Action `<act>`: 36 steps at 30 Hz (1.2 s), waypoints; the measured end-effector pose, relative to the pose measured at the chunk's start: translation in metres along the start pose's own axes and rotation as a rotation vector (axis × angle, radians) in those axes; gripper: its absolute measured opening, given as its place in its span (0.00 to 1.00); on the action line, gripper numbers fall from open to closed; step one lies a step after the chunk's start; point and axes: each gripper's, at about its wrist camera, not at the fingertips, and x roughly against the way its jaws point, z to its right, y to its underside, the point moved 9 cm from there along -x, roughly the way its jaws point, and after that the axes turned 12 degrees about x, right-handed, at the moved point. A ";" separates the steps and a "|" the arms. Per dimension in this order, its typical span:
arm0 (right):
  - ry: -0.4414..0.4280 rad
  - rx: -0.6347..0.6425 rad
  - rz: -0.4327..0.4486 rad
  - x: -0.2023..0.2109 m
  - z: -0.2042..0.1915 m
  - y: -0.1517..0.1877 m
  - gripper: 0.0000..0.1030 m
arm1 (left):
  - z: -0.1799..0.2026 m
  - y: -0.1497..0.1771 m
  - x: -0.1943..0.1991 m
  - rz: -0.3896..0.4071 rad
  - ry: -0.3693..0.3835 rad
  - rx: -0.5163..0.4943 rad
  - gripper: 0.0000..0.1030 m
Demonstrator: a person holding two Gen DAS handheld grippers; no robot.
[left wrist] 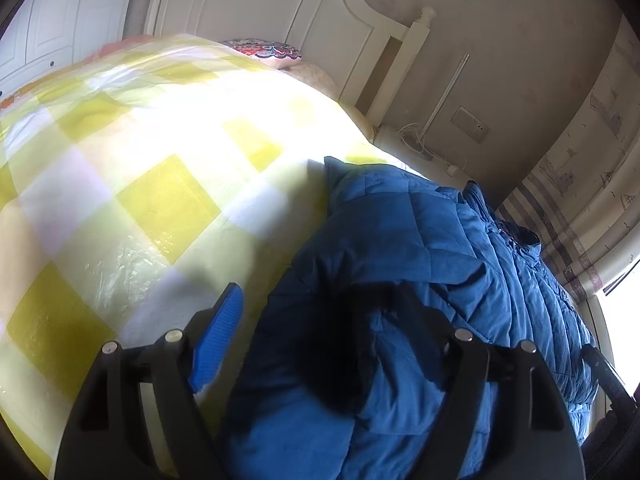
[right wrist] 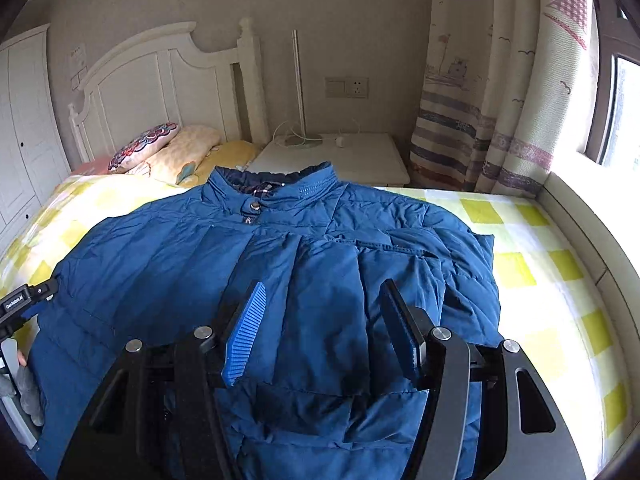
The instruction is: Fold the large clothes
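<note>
Two fingers of the left gripper (left wrist: 316, 332) spread wide, jacket (left wrist: 420, 280) fabric bunched between them on the checked bed (left wrist: 120, 200); right view: right gripper (right wrist: 324, 320) released above the jacket (right wrist: 280, 264), collar far.

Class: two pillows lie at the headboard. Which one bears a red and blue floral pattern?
The left pillow, nearest the wardrobe. The pillow beside it is pale peach-yellow.

A home bedroom: white headboard (right wrist: 160, 80), checked bedspread (right wrist: 520, 272), pillows (right wrist: 144, 146), nightstand (right wrist: 352, 156), curtain (right wrist: 480, 100).
</note>
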 end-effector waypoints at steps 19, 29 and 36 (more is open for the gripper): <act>-0.012 0.023 -0.056 -0.024 -0.004 0.025 0.63 | 0.165 0.092 -0.054 -0.092 -0.103 -0.589 0.89; -0.036 0.007 -0.052 -0.024 -0.005 0.025 0.64 | 0.210 0.033 -0.061 -0.067 -0.032 -0.503 0.90; -0.048 0.000 -0.047 -0.023 -0.004 0.024 0.65 | 0.198 0.043 -0.112 -0.193 -0.096 -0.493 0.95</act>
